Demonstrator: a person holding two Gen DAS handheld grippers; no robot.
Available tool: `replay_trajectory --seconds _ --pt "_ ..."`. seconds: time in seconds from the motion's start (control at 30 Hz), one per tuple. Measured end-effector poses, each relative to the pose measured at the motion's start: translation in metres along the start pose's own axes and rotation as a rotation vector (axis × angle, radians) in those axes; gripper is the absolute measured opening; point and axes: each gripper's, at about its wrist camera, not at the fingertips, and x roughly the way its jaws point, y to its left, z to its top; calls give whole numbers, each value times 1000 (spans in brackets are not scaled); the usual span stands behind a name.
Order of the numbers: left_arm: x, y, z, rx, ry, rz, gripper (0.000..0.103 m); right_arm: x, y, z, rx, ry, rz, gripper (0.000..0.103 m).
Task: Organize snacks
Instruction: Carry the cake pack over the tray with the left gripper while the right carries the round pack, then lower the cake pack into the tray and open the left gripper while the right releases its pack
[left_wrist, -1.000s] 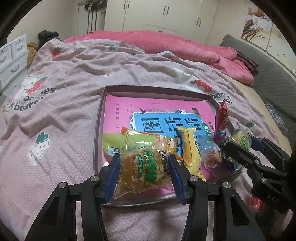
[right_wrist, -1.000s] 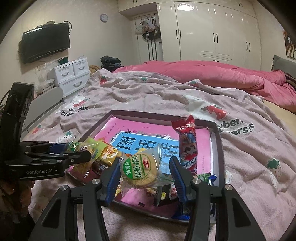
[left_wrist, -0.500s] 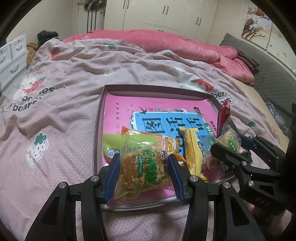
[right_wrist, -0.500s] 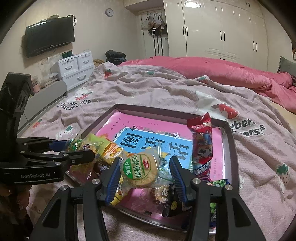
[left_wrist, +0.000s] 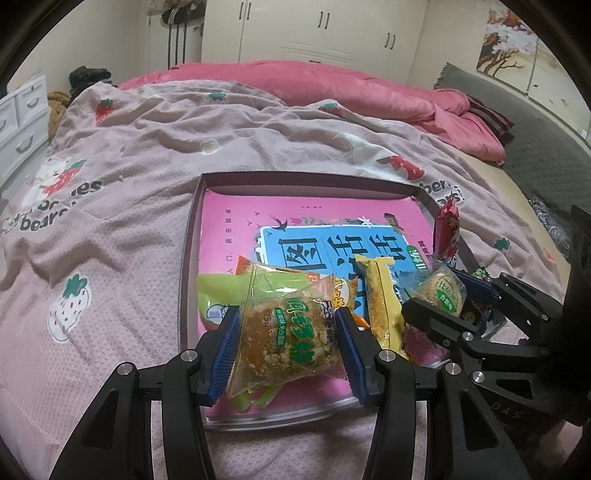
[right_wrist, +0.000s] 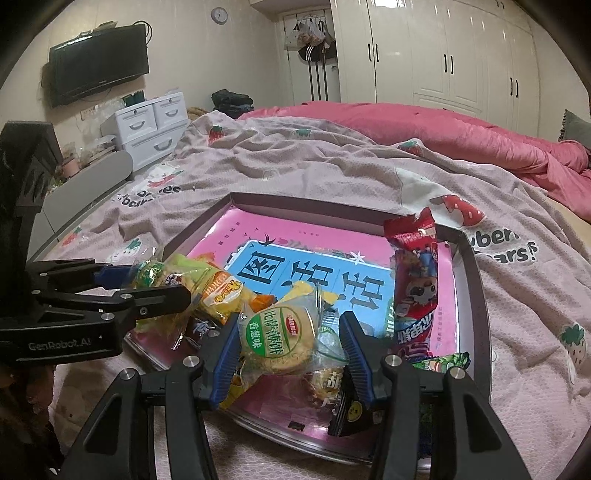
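A shallow tray (left_wrist: 192, 236) (right_wrist: 476, 280) lined with a pink and blue sheet lies on the bed and holds several snack packets. My left gripper (left_wrist: 288, 343) is shut on a clear packet of brown crumbly snack with green print (left_wrist: 288, 332), just above the tray's near left corner. My right gripper (right_wrist: 288, 343) is shut on a round biscuit packet with a green label (right_wrist: 277, 339), over the tray's near edge. It also shows in the left wrist view (left_wrist: 443, 295). A red packet (right_wrist: 417, 280) stands at the tray's right side; a yellow bar (left_wrist: 380, 302) lies between the grippers.
The tray lies on a mauve strawberry-print bedspread (left_wrist: 110, 206). A pink duvet (left_wrist: 332, 88) is heaped at the far end. White drawers (right_wrist: 151, 122) and a wall television (right_wrist: 98, 62) stand to the left, wardrobes (right_wrist: 443, 51) behind.
My right gripper has moved left and forward with the biscuit packet, closer to the left gripper and further over the tray. The left gripper holds its packet almost still.
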Motion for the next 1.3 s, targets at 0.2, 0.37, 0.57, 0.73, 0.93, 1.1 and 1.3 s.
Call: replay_trajectory --seconds 0.2,0.37,0.57,0.73,0.93,1.1,1.3 --pt "1 -1 0 7 2 -7 53 2 2 -1 -12 1 -3 54" --pt "2 -1 0 10 2 -9 53 3 2 -2 -14 1 -5 54" --pt "2 -2 0 9 3 -10 53 3 3 -2 -14 3 -4 55" --pt "2 -2 0 10 3 -11 53 3 2 -2 -17 6 -11 56" --pt "2 -3 0 12 5 -15 53 2 2 -3 -21 6 -18 59" --pt "1 -4 0 16 6 -18 53 -1 1 -3 -20 3 -24 60" --pt "1 -5 0 19 8 -20 53 -5 -2 -3 -11 -3 -31 61"
